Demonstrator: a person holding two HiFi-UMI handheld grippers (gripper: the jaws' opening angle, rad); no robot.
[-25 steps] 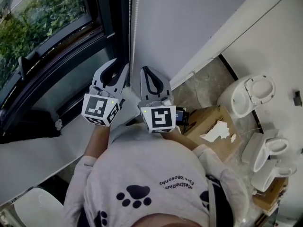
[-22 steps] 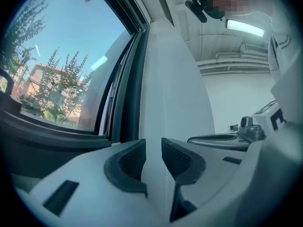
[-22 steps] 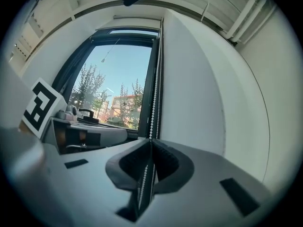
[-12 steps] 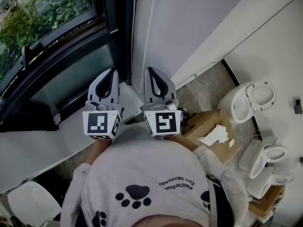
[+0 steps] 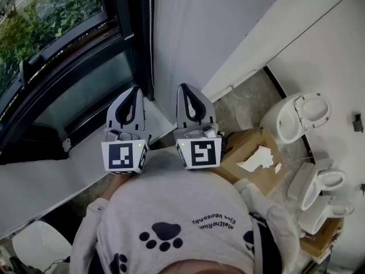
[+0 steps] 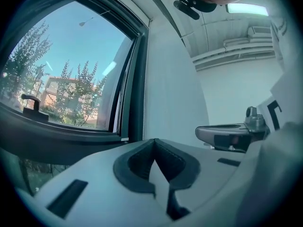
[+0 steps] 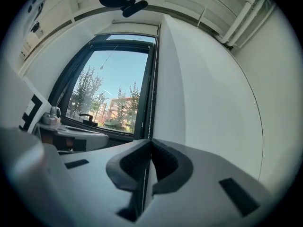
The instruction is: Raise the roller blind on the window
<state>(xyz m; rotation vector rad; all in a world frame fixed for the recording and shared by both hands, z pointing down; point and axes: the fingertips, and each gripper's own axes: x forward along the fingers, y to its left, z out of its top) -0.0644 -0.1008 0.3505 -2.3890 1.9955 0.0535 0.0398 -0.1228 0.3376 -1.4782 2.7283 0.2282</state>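
Just beside the window frame (image 5: 134,16), the right gripper (image 7: 150,143) pinches the chain (image 7: 149,111).

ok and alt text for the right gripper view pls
The right gripper has its jaws shut on the blind's bead chain, which runs up beside the dark window frame. Trees show through the glass. The left gripper sits at left and a white wall at right.
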